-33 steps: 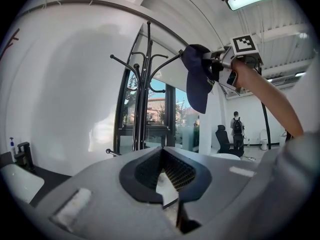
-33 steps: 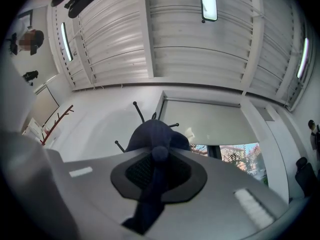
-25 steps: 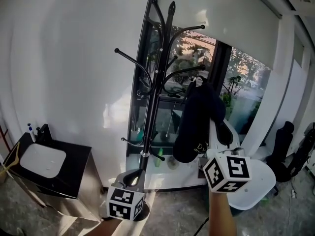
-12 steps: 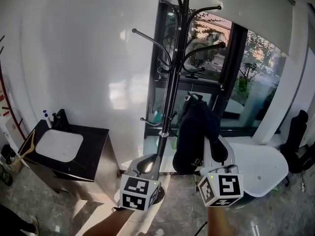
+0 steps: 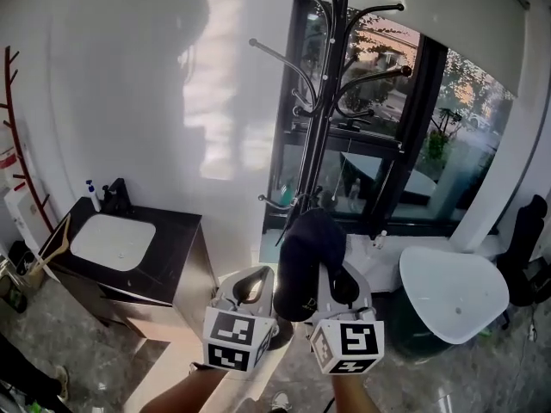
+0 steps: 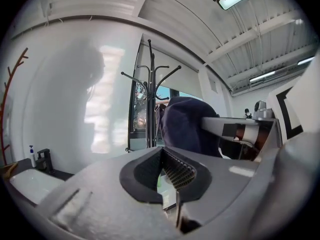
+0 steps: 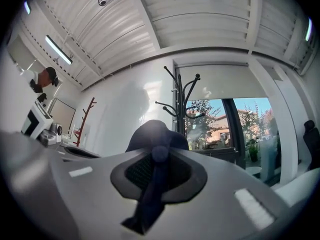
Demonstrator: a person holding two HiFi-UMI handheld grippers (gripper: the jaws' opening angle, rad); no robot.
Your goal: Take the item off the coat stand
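Observation:
A dark navy cap (image 5: pixel 306 261) hangs free of the black coat stand (image 5: pixel 323 119), low and in front of it. My right gripper (image 5: pixel 331 275) is shut on the cap. In the right gripper view its dark fabric (image 7: pixel 152 134) runs down between the pads of that gripper (image 7: pixel 155 169). The stand (image 7: pixel 180 99) rises behind with bare hooks. My left gripper (image 5: pixel 251 275) sits just left of the cap, jaws shut with nothing in them. In the left gripper view that gripper (image 6: pixel 167 171) points at the stand (image 6: pixel 150 99), and the cap (image 6: pixel 185 126) shows at right.
A black cabinet with a white sink basin (image 5: pixel 112 241) stands at the lower left against the white wall. A white round table (image 5: pixel 452 286) is at the lower right under the dark-framed window (image 5: pixel 413 144). A red branch-shaped rack (image 5: pixel 17 127) hangs far left.
The cap has come off the stand's hook and moved down and left with my right gripper, closer to me. My left gripper stays low beside it.

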